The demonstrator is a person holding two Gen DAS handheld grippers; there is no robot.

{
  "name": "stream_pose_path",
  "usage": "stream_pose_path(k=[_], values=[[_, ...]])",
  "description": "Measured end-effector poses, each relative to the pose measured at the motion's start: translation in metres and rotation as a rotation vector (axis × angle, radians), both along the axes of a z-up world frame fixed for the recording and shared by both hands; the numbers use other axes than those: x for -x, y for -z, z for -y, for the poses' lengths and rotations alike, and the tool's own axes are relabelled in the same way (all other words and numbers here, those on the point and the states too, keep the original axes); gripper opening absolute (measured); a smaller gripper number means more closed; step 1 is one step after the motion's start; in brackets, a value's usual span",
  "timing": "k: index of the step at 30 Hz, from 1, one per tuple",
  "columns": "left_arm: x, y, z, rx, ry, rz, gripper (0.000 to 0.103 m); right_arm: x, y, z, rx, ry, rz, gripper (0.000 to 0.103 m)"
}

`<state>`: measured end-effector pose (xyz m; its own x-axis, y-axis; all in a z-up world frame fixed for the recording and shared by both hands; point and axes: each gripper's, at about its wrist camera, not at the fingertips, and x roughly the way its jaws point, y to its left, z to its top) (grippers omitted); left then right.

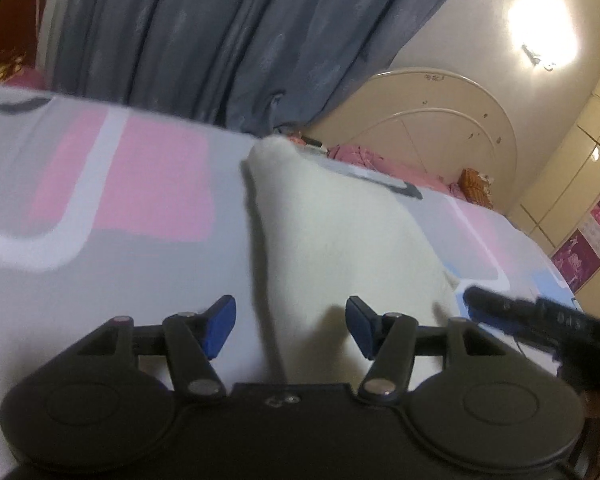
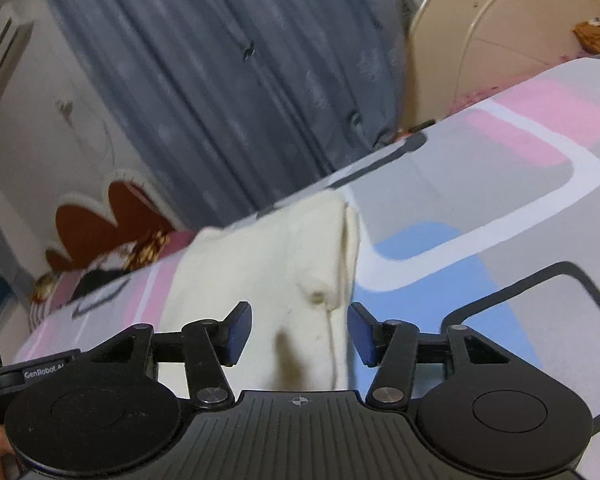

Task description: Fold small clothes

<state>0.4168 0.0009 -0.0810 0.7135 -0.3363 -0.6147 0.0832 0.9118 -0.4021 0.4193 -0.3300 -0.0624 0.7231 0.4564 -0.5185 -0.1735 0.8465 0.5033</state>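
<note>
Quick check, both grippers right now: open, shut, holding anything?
Left gripper: open, holding nothing; the cream cloth lies on the bed ahead of its fingers.
Right gripper: open, holding nothing, over the same cloth's edge.

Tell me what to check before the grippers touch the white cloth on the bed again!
1. Left gripper open, nothing between its blue pads: ok.
2. Right gripper open, nothing pinched: ok.
3. Soft cream-white folded garment lying on the grey, pink and blue patterned bedsheet: ok.
4. Garment's edges lined up neatly: cannot tell, the pictures are blurred.
5. Sheet around the garment free of other things: ok in view.
6. Whole garment visible: not ok, the grippers hide its near part.
</note>
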Motion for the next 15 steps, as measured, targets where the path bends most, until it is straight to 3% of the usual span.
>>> stream_pose_path(k=[2,4,7,8,9,15], values=[[0.02,-0.002,-0.007,0.033,0.01,-0.009,0.059,0.003,0.001,-0.001,-0.002,0.013,0.011,0.053],[0.027,-0.003,-0.002,0.018,0.025,-0.006,0.059,0.002,0.005,-0.002,-0.012,0.017,0.001,0.053],[0.02,-0.003,0.007,0.022,0.035,-0.005,0.059,-0.001,0.011,-0.008,-0.005,-0.002,-0.023,0.052],[0.018,-0.003,0.009,0.023,0.037,-0.007,0.059,-0.001,0.01,-0.011,-0.001,-0.007,-0.02,0.047],[0.016,-0.003,0.009,0.012,0.037,-0.007,0.059,0.0,0.009,-0.014,0.006,-0.01,-0.019,0.04],[0.05,-0.005,-0.005,-0.041,0.033,0.025,0.059,0.01,0.005,-0.012,0.019,0.003,-0.016,0.039]])
